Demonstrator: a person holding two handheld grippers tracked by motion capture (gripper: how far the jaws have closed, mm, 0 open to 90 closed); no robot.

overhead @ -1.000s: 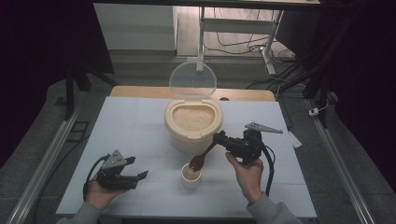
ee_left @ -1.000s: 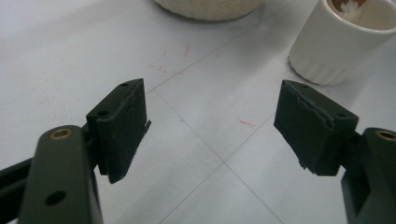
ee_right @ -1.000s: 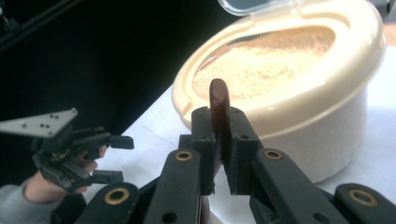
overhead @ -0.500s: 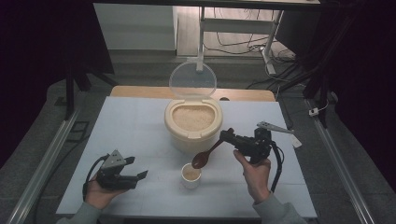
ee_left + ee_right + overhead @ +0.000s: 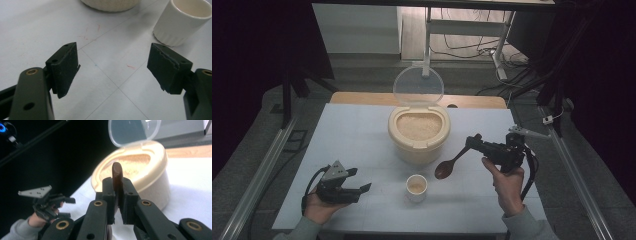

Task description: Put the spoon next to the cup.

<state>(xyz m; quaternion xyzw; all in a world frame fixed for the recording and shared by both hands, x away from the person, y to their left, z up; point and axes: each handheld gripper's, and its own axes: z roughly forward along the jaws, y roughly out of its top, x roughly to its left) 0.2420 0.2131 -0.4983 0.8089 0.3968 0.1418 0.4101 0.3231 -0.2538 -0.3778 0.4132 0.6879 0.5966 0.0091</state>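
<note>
1. The brown spoon (image 5: 452, 162) is up in the air, just to the right of the rice tub, with its bowl end low and near the small cup. The right gripper (image 5: 473, 142) pinches the spoon's handle tight between its jaws.
2. The small white cup (image 5: 416, 187) stands on the table in front of the tub. There is a little rice in it. The spoon bowl is just beside it, up and to the right, not touching.
3. The big cream rice tub (image 5: 418, 134) stands in the middle of the table. Its clear lid (image 5: 418, 87) stands up at the back. It is full of rice.
4. The left gripper (image 5: 357, 182) rests low at the near left, held in a hand. Its jaws are wide apart with nothing between them, and they point toward the cup.
5. The table (image 5: 352, 130) is pale with thin lines. There is lots of bare room on the left and at the far right.
6. Around the table the room is dark, with cables on the floor behind.
</note>
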